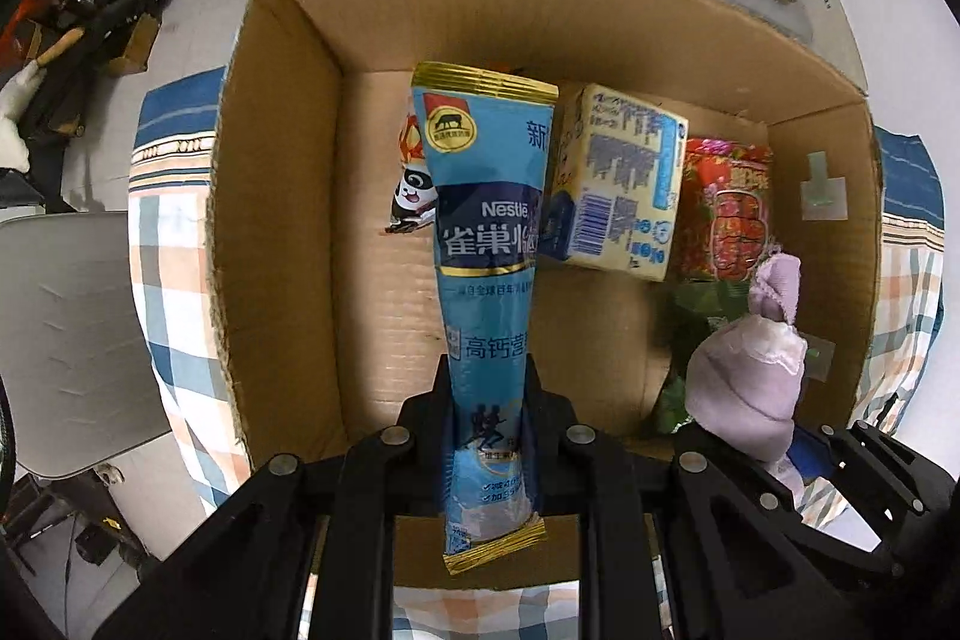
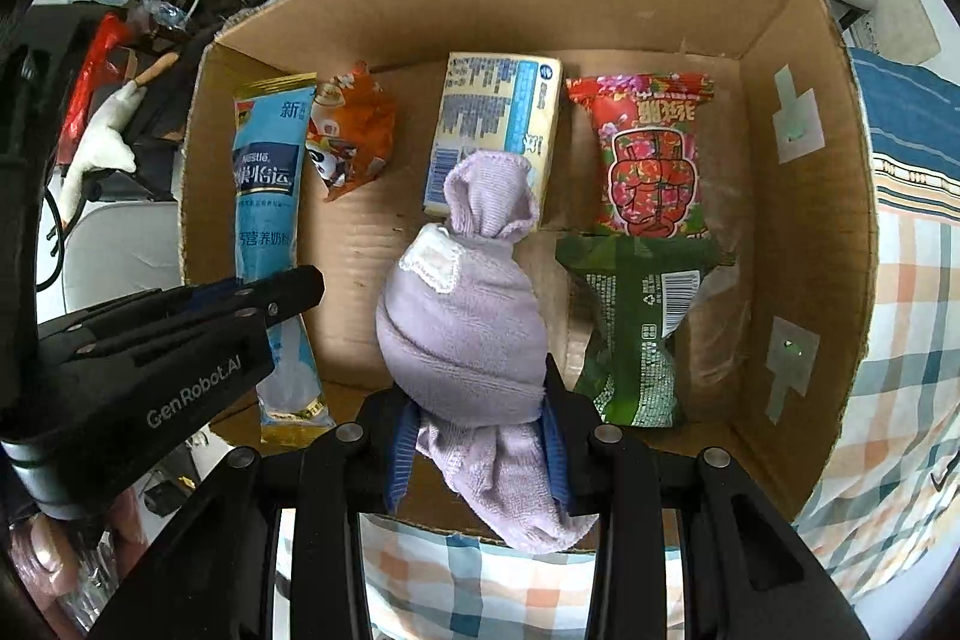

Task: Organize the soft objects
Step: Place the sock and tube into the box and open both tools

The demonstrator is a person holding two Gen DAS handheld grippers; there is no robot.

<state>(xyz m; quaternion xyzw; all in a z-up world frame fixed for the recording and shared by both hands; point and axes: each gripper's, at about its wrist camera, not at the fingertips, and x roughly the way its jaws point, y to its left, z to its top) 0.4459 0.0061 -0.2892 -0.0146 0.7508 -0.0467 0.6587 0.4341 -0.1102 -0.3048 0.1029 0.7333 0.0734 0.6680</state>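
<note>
Left wrist view: my left tongs (image 1: pixel 489 430) clamp the limp, light blue sachet (image 1: pixel 487 244) near its lower end, over the cardboard box (image 1: pixel 282 196). My right tongs (image 2: pixel 480 436) pinch the soft lilac cloth bundle (image 2: pixel 462 316) at its gathered neck, above the box's near middle.

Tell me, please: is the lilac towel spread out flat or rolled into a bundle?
Rolled into a bundle. The lilac towel forms a rounded lump with one twisted end sticking up, pinched in the right gripper above the cardboard box.
</note>
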